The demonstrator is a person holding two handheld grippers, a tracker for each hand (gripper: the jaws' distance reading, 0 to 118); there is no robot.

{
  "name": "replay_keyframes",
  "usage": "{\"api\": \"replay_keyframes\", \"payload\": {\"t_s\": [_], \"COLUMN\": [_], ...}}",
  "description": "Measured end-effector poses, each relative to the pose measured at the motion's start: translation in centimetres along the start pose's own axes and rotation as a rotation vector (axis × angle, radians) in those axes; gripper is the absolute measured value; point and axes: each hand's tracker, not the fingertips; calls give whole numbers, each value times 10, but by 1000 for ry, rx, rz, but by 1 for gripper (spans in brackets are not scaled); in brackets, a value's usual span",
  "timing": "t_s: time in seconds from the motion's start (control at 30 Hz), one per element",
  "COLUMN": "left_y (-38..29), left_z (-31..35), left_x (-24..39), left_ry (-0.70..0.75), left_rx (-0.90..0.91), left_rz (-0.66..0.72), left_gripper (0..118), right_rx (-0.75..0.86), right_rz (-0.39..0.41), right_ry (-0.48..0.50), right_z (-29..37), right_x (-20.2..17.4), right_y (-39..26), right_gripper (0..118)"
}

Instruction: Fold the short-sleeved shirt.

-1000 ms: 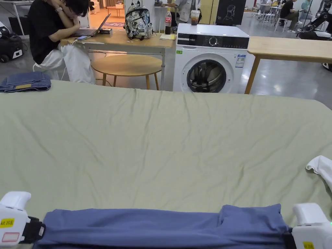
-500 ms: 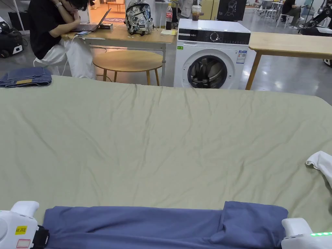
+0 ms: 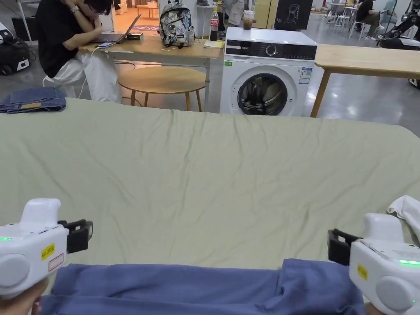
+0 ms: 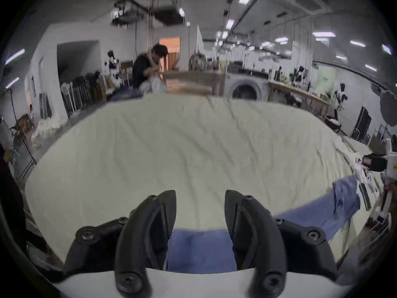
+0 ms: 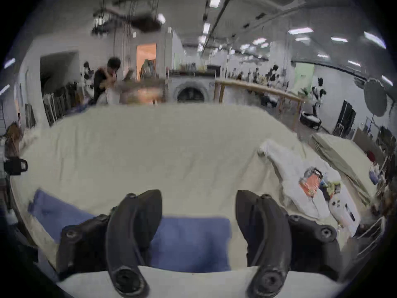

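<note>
Presently both tongs are held above the near edge of the green sheet (image 3: 213, 172), neither touching cloth

Left gripper (image 4: 199, 208): jaws stand apart with a wide gap, nothing between them; through the gap, sheet and a strip of blue fabric below. In the head view it sits at 8 o'clock (image 3: 80, 236), white body in a hand, black jaws pointing toward 3 o'clock

Right gripper (image 5: 198, 203): jaws likewise spread, empty; blue fabric lies beneath and between them in its own view. In the head view it sits at 4 o'clock (image 3: 338, 246), jaws pointing toward 9 o'clock

Blue shirt (image 3: 197, 289): folded into a long narrow band along the near edge of the sheet, at 6 o'clock in the head view, running from under the left gripper to under the right one. A doubled flap with a raised edge lies at its right end, just beside the right gripper. Lies flat on the sheet, released

White garment (image 3: 406, 211): at 4 o'clock on the sheet's right edge, apart from the blue shirt; the right gripper view shows a coloured print on it

Folded denim (image 3: 33, 100): at 10 o'clock, far left corner of the sheet

Beyond the sheet at 12 o'clock: washing machine (image 3: 268, 74), wooden tables, a person seated at a laptop
</note>
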Motion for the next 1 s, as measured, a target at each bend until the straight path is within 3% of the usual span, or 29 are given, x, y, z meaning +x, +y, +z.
{"api": "replay_keyframes", "payload": {"t_s": [0.1,0.23,0.27,0.4,0.63,0.83,1.0], "left_y": [5,6,7,4,-3,-10,-28], "left_z": [5,13,8,19,31,21,-10], "left_x": [17,34,30,34,9,-49,-105], "left_ry": [39,74,79,78,80,-3,-219], "left_rx": [110,267,294,396,401,96,-229], "left_rz": [-33,-86,-94,-72,-10,77,249], "left_gripper": [42,5,0,0,0,0,0], "right_rx": [112,205,226,292,380,385,377], "right_rz": [-18,-27,-28,-44,-26,-6,7], "right_ry": [0,29,28,54,50,44,59], "right_z": [2,3,5,12,21,19,13], "right_x": [-26,-52,-57,-70,-82,-89,-94], "right_y": [3,4,4,2,-2,0,-2], "right_gripper": [33,0,0,0,0,0,0]}}
